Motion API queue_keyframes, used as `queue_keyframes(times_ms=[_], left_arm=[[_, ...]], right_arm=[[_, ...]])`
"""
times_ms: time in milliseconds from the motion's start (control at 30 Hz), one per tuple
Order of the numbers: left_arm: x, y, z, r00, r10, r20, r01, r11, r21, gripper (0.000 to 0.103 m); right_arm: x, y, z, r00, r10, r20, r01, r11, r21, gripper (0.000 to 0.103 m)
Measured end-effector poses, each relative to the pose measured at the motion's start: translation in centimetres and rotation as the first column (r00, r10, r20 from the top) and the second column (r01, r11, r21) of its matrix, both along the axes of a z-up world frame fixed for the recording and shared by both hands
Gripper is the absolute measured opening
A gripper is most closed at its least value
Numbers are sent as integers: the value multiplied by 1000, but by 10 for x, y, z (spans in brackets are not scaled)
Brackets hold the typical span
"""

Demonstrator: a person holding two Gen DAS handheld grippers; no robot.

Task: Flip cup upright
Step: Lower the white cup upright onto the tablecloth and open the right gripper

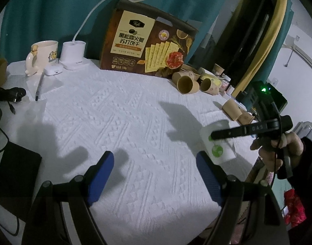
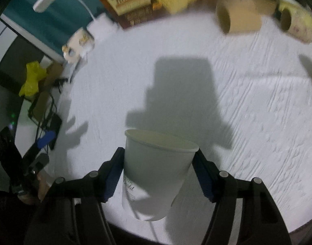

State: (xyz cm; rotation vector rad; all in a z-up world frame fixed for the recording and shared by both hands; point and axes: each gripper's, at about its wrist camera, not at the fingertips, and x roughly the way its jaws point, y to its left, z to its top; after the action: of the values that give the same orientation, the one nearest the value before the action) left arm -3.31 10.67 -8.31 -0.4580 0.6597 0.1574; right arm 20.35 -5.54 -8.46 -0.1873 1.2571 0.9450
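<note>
Two pads of the right tongs [image 2: 158, 175] clamped on the white paper cup [image 2: 156, 173], rim toward 12 o'clock, base toward 6, long axis running straight out along the fingers. Thin, smooth, tapered wall, easily dented. Left tongs [image 1: 156, 175] half-wide, empty, cup off at 2 o'clock. Beneath: embossed white table [image 1: 123, 118] cover, brown cups [image 1: 188, 83] lying farther out.

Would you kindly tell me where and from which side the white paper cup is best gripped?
Grip the white paper cup across its mid-wall, one pad on each side, coming from above: it lies on its side on the cloth, and its tapered round wall already sits between the right hand-held gripper fingers.
</note>
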Motion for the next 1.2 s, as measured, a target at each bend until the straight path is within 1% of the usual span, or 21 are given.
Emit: queue_keyframes(times_ms=[67, 100, 133, 233, 367, 467, 533, 567, 700, 800, 1000, 1167, 1200], left_arm=[[-1, 1, 1, 1000, 10, 1, -10, 1000, 1, 83], [-1, 1, 1, 1000, 14, 0, -14, 1000, 1, 83], [0, 1, 2, 1000, 18, -1, -18, 1000, 2, 83], [0, -1, 3, 1000, 21, -3, -21, 1000, 11, 83], [2, -5, 3, 1000, 18, -11, -17, 1000, 16, 83], [5, -7, 3, 1000, 15, -13, -15, 1000, 18, 83], [8, -10, 3, 1000, 11, -14, -10, 1000, 20, 83], [10, -11, 3, 1000, 9, -15, -8, 1000, 23, 83], [15, -13, 1, 1000, 4, -29, -3, 999, 32, 83], [18, -15, 0, 999, 1, -40, 1, 999, 43, 83], [20, -20, -5, 998, -1, -62, 5, 998, 62, 83], [17, -26, -3, 999, -8, -47, 13, 995, 102, 83], [17, -27, -2, 999, -12, -44, 17, 994, 109, 83]], right_arm=[[-4, -2, 10, 991, -25, 134, 21, 999, 34, 64], [-8, -4, 14, 975, -40, 218, 30, 998, 50, 64], [-14, -6, 18, 950, -55, 307, 36, 997, 67, 64], [-29, -12, 15, 873, -87, 479, 42, 994, 103, 64], [-47, -15, 3, 802, -121, 585, 62, 991, 121, 64], [-59, -19, -3, 766, -171, 620, 101, 984, 146, 64], [-69, -19, -4, 738, -177, 651, 103, 983, 151, 64], [-74, -20, -4, 731, -178, 659, 104, 983, 150, 64], [-89, -26, -8, 708, -185, 682, 105, 982, 157, 64], [-98, -32, -9, 707, -197, 679, 115, 980, 165, 65], [-109, -40, -17, 736, -190, 650, 134, 982, 135, 66], [-120, -56, -19, 775, -239, 585, 190, 971, 146, 68], [-124, -59, -19, 778, -247, 577, 200, 969, 145, 68]])
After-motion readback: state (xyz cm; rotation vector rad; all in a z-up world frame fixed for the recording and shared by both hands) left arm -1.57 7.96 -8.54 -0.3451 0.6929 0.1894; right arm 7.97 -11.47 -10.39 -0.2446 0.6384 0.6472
